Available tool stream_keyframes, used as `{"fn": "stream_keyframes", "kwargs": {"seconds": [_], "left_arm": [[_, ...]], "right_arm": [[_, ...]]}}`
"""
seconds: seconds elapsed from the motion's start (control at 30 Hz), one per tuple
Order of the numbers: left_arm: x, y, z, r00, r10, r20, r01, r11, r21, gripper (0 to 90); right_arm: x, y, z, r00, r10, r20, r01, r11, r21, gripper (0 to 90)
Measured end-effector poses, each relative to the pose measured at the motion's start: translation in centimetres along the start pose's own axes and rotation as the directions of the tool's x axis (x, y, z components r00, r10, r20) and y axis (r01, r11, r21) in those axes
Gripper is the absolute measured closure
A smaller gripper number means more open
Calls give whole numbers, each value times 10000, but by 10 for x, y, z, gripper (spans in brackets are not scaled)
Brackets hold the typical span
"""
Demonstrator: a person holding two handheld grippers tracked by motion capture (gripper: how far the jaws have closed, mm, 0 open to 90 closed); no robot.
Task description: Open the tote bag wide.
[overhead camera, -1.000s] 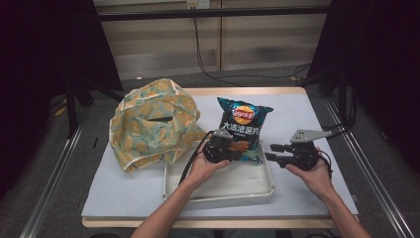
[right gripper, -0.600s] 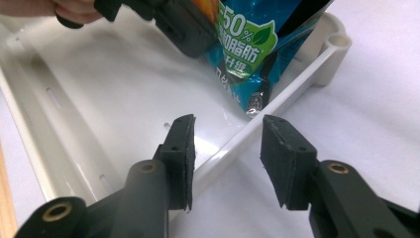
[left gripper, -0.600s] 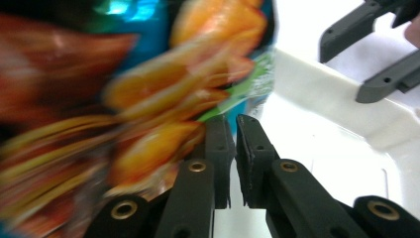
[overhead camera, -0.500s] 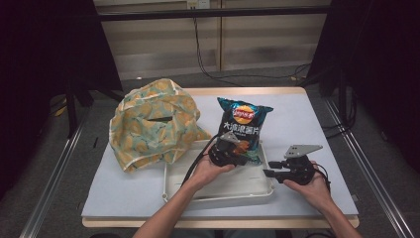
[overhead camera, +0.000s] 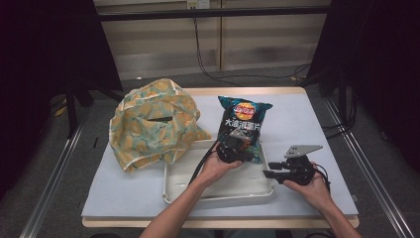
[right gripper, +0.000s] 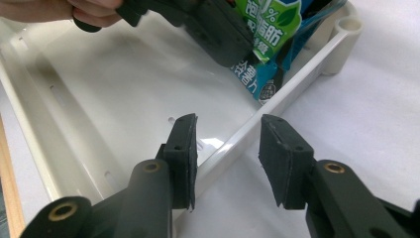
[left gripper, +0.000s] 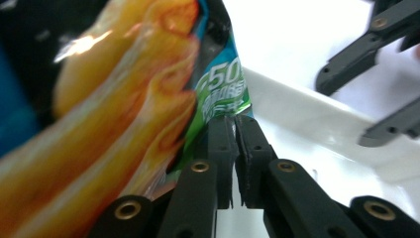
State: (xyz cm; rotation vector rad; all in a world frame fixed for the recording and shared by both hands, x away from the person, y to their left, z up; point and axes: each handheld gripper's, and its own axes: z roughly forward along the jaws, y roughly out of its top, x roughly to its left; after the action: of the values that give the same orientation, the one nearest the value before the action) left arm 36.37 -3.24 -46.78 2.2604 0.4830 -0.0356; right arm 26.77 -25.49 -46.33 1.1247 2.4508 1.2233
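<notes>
A blue-green bag of potato chips (overhead camera: 245, 119) stands leaning over the far rim of a white tray (overhead camera: 218, 198). My left gripper (overhead camera: 246, 148) is shut on the bag's lower corner. In the left gripper view its jaws (left gripper: 234, 124) pinch the bag's (left gripper: 124, 99) foil edge, and they have just closed a little tighter on it. My right gripper (overhead camera: 266, 174) is open at the tray's right side. In the right gripper view its jaws (right gripper: 225, 144) straddle the tray's rim (right gripper: 277, 99) without pressing it, with the bag (right gripper: 270, 29) and the left gripper (right gripper: 213, 29) beyond.
A crumpled yellow patterned cloth bag (overhead camera: 153, 124) lies on the left of the white-covered table, touching the tray's far left corner. The right gripper (left gripper: 341, 111) shows past the tray's rim (left gripper: 297, 104) in the left gripper view. Metal rails flank the table.
My right gripper has come down and nearer, to the tray's right rim. My left hand has shifted slightly right with the bag's corner in its jaws.
</notes>
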Motion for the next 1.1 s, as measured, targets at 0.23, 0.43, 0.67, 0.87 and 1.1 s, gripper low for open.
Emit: {"fn": "stream_keyframes", "kwargs": {"seconds": [0.23, 0.43, 0.67, 0.87, 1.1], "left_arm": [[1, -4, 2, 9996, 12, 275, -11, 10000, -33, 839], [1, -9, -4, 9992, -70, 387, 72, 10000, -65, 798], [-4, -15, -21, 9989, -62, 454, 83, 9989, -471, 781], [-3, -23, -42, 9976, -154, 681, 209, 9965, -807, 778], [-3, -36, -80, 9993, 50, 378, -5, 9928, -1196, 734]], "right_arm": [[3, -3, -3, 9999, 129, -73, -129, 9999, -45, 620], [7, -8, -8, 9994, 262, -219, -264, 9996, -87, 626], [11, -9, -9, 9996, 151, -246, -155, 9998, -127, 564], [16, -5, -13, 9998, 172, -77, -175, 9992, -349, 510], [19, -14, -14, 9993, 345, -110, -346, 9994, -93, 459]]}}
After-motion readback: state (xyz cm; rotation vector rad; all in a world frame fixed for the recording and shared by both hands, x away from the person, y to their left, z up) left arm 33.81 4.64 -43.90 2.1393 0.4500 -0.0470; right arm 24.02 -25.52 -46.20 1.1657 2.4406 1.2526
